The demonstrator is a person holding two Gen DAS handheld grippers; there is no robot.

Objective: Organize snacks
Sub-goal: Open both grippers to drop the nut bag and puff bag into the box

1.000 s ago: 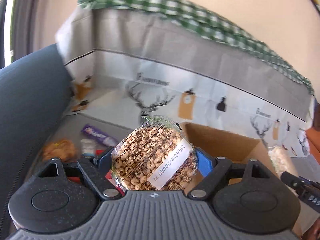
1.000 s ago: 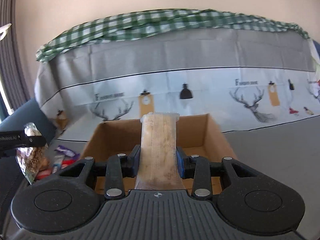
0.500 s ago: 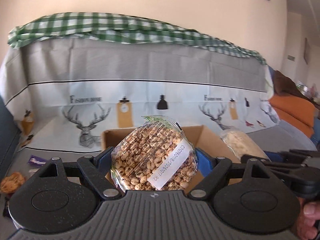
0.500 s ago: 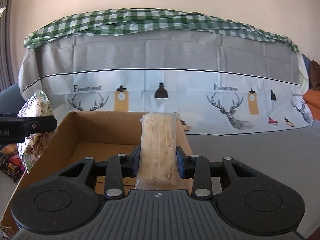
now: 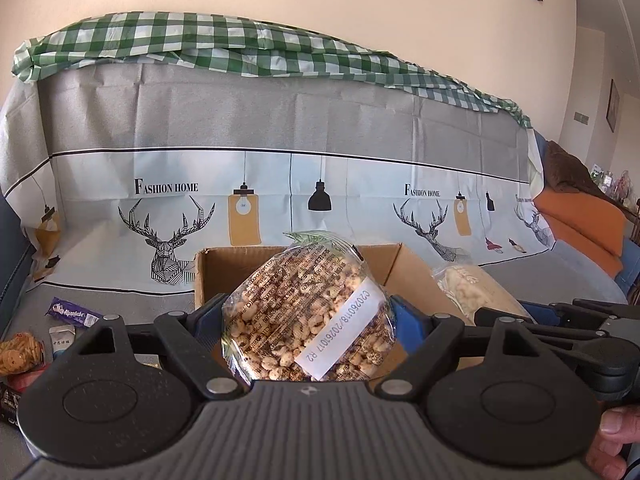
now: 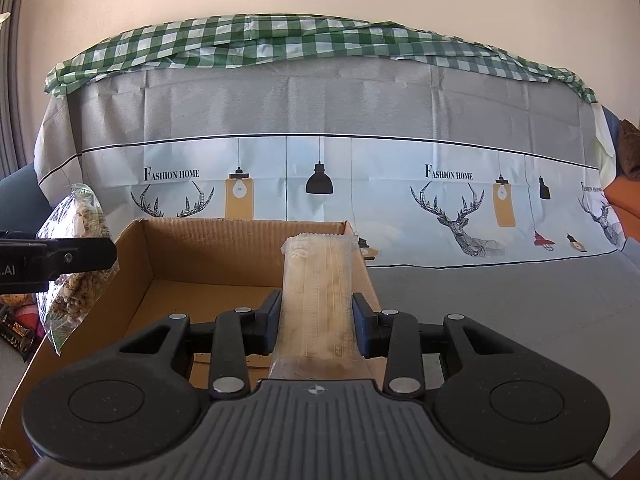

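Note:
My left gripper (image 5: 306,320) is shut on a round clear bag of puffed cereal rings (image 5: 308,312) with a white date label. It hangs over the near edge of an open cardboard box (image 5: 224,268). My right gripper (image 6: 316,320) is shut on a long clear pack of pale crackers (image 6: 318,292), held upright over the box's right wall (image 6: 364,276). In the right wrist view the cereal bag (image 6: 74,264) and a left finger (image 6: 60,258) show at the box's left side. The cracker pack (image 5: 472,292) shows at right in the left wrist view.
The box (image 6: 208,264) sits on a sofa seat covered by a grey deer-print cloth (image 5: 320,128). Loose snacks lie left of the box: a purple bar (image 5: 72,312), a cookie pack (image 5: 18,354), a small white packet (image 5: 62,338). A person's fingers (image 5: 616,440) show at bottom right.
The left gripper swung right from the sofa's left end to face the box, carrying the cereal bag. The right gripper shifted slightly, so the box now lies left of the cracker pack.

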